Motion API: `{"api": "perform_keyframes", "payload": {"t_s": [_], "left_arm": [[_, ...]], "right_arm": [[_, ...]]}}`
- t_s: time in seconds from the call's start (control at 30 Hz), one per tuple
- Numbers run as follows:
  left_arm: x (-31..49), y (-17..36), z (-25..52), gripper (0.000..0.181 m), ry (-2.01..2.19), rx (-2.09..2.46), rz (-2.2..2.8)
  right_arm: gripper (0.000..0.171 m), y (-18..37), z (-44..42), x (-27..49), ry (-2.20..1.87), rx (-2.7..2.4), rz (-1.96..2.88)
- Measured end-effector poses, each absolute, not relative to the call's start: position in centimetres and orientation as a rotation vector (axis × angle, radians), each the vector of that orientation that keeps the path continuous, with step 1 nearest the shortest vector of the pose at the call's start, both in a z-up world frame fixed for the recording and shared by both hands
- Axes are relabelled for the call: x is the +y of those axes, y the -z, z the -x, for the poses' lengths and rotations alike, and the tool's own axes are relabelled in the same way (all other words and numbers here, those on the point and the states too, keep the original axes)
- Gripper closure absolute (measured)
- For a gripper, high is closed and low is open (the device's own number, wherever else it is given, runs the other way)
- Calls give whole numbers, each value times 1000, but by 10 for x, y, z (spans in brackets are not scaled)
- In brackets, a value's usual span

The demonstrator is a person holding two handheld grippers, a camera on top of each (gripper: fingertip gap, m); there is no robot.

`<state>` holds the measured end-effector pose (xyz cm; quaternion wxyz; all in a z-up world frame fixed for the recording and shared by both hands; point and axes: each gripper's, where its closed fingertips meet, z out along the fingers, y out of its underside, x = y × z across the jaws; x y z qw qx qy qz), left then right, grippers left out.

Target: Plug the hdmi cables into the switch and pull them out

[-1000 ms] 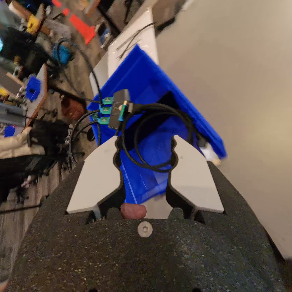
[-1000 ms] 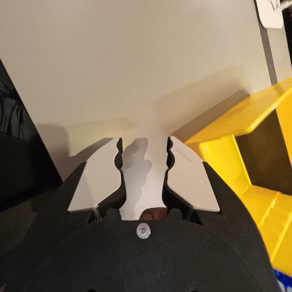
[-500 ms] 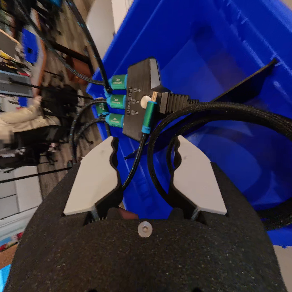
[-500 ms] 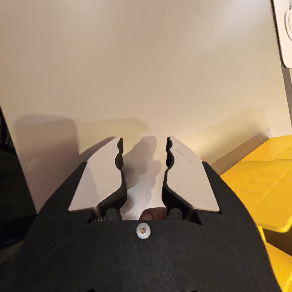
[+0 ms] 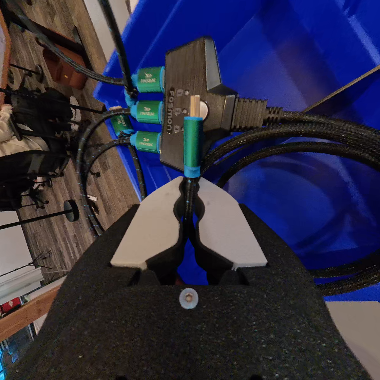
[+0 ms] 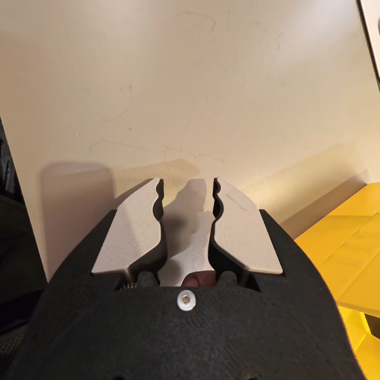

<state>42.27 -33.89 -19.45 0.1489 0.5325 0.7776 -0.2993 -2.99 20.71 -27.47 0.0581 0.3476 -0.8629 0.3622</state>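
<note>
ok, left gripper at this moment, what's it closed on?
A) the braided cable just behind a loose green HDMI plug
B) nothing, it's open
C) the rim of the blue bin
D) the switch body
A: the left gripper is shut on the thin braided cable just below the green plug, whose metal tip points free across the switch, not seated in a port.

It looks like a lab or workshop: plastic storage bins, a blue bin (image 5: pixel 308 61) and a yellow bin (image 6: pixel 339 236), sit on a pale table (image 6: pixel 185 82), while black stands (image 5: pixel 67 211) and cluttered wooden benches (image 5: pixel 24 312) crowd the grey plank floor (image 5: pixel 57 232).
</note>
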Motion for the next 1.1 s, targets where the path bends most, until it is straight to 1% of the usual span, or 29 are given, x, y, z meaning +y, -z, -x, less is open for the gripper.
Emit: {"api": "perform_keyframes", "payload": {"t_s": [0.23,0.5,0.77,0.97,1.1], "left_arm": [[-333,149,-397,177,1136,2141,-1556],[-327,78,-381,177,1377,1951,-1472],[-298,-28,-356,178,1695,1747,-1339],[-249,-122,-320,178,1960,1550,-1280],[-206,-172,-282,178,2107,1432,-1327]], "right_arm": [[125,274,27,210,-1093,-2588,-1060],[124,271,28,221,-1093,-2563,-1034],[124,263,28,224,-1143,-2548,-998],[124,264,26,220,-1161,-2542,-988],[124,262,24,217,-1175,-2536,-986]]}}
